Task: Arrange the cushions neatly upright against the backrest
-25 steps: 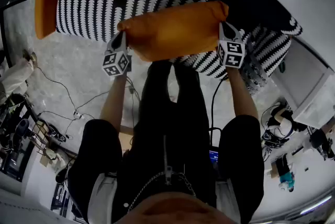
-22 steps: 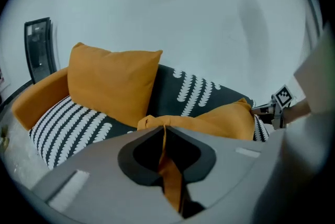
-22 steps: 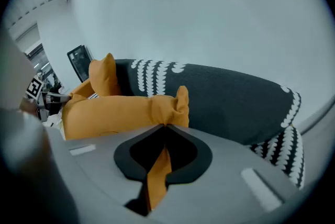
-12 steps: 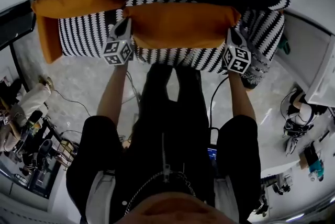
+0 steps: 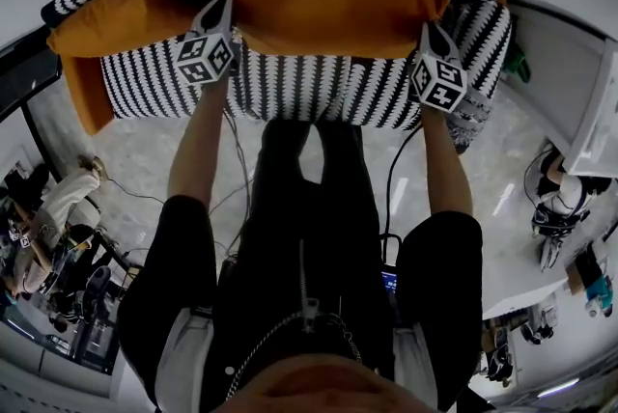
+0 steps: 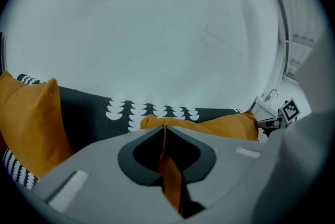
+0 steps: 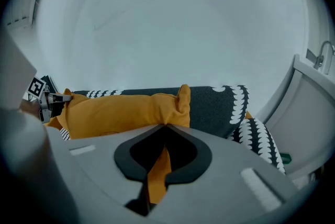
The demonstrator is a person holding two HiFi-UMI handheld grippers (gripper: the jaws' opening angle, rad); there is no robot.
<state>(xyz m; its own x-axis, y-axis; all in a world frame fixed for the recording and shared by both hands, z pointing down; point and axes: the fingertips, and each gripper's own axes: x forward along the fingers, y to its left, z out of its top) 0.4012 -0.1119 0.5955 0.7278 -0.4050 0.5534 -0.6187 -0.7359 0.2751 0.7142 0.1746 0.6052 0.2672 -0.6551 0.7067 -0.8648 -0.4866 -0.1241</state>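
Observation:
An orange cushion (image 5: 333, 11) hangs stretched between my two grippers, over the seat of a black-and-white patterned sofa (image 5: 319, 88) and close to its backrest. My left gripper (image 5: 225, 8) is shut on the cushion's left edge, with orange fabric (image 6: 170, 181) pinched between the jaws. My right gripper (image 5: 426, 30) is shut on the cushion's right corner (image 7: 183, 97). A second orange cushion (image 5: 116, 20) leans at the sofa's left end, also seen as the left orange cushion (image 6: 31, 123) in the left gripper view.
A white wall rises behind the sofa backrest (image 6: 152, 110). White furniture (image 5: 594, 126) stands to the right of the sofa. Cables trail over the marble floor (image 5: 145, 160). Cluttered gear (image 5: 58, 286) lies at the lower left.
Both grippers have carried the orange cushion up and away from me, from over the seat's front towards the backrest. The head camera has tilted, showing more of the sofa.

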